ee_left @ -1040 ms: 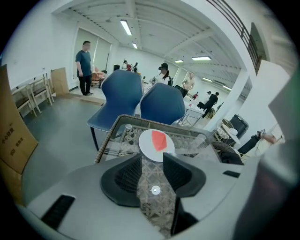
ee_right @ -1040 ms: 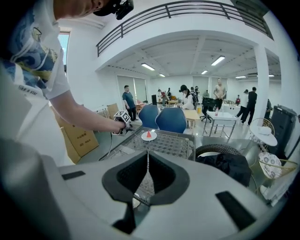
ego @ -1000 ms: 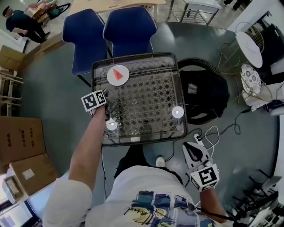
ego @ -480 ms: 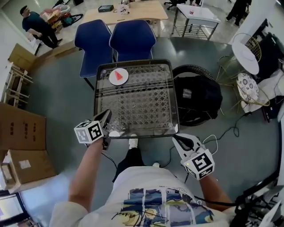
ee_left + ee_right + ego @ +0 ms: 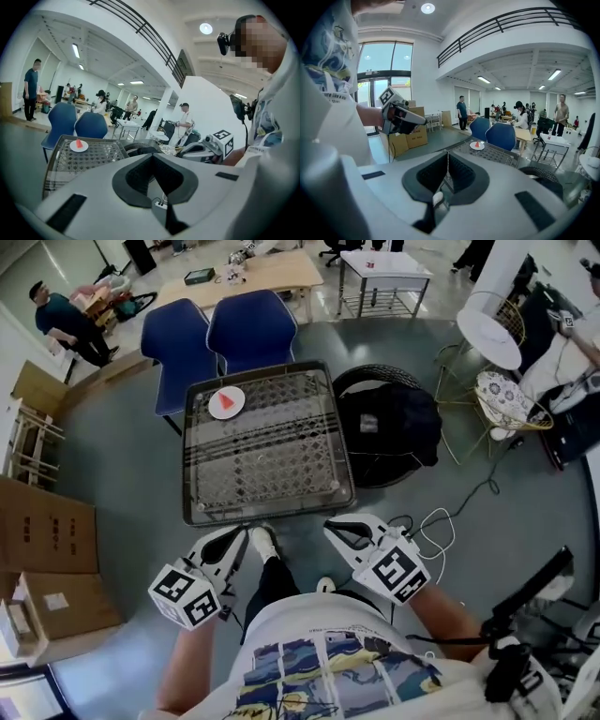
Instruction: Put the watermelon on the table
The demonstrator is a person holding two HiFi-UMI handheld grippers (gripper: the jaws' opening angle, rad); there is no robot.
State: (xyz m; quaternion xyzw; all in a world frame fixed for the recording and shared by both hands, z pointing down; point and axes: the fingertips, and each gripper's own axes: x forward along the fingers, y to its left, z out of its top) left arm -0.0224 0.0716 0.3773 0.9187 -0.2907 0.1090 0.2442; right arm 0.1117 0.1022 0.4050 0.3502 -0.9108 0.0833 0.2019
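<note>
A red watermelon wedge (image 5: 224, 400) lies on a white plate (image 5: 214, 410) at the far left corner of the mesh-topped table (image 5: 281, 460). Both grippers are held near the person's body, short of the table's near edge and apart from it. My left gripper (image 5: 238, 536) is shut with nothing between its jaws. My right gripper (image 5: 331, 527) also has its jaws together and holds nothing. In the left gripper view the watermelon (image 5: 79, 143) sits far beyond the left gripper (image 5: 152, 155). The right gripper view shows the wedge (image 5: 477, 145) well past the right gripper (image 5: 448, 153).
Two blue chairs (image 5: 220, 334) stand behind the table. A round wicker chair with a black bag (image 5: 386, 432) is at its right. Cables and a power strip (image 5: 436, 521) lie on the floor. Cardboard boxes (image 5: 42, 531) stand at the left. People stand in the background.
My left gripper has pulled back off the table toward the body and shut. The right gripper has moved up and inward. The table now lies farther off in the head view.
</note>
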